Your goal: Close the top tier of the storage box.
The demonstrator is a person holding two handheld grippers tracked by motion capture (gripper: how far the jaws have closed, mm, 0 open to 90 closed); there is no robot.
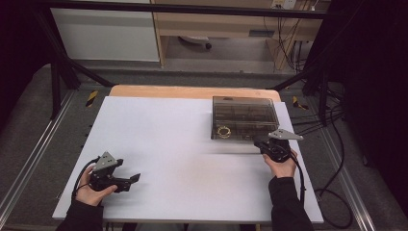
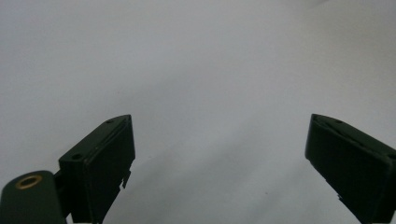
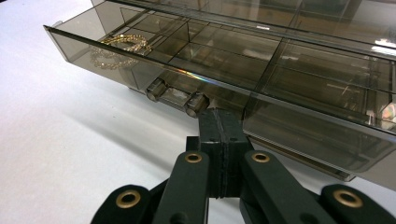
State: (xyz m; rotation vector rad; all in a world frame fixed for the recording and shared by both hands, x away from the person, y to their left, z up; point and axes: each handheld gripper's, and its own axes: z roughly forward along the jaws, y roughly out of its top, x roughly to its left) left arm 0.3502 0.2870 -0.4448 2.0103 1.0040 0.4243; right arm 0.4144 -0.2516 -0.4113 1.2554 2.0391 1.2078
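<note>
Right gripper view: right gripper [image 3: 219,122] closed, tips against smoky drawer [image 3: 224,70], contact hard to judge.

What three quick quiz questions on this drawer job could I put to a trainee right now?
1. True or false: the right gripper has its jaws shut, with their tips at the front of the drawer, beside the drawer handle.
2. What lies in the drawer's end compartment? A) a beaded bracelet B) a key C) a coin
3. How do the jaws of the left gripper stand, and what is under them?

Key:
1. True.
2. A: the beaded bracelet lies in the end compartment of the smoky clear organiser box.
3. Wide apart with nothing between them, over the bare white table sheet.
</note>
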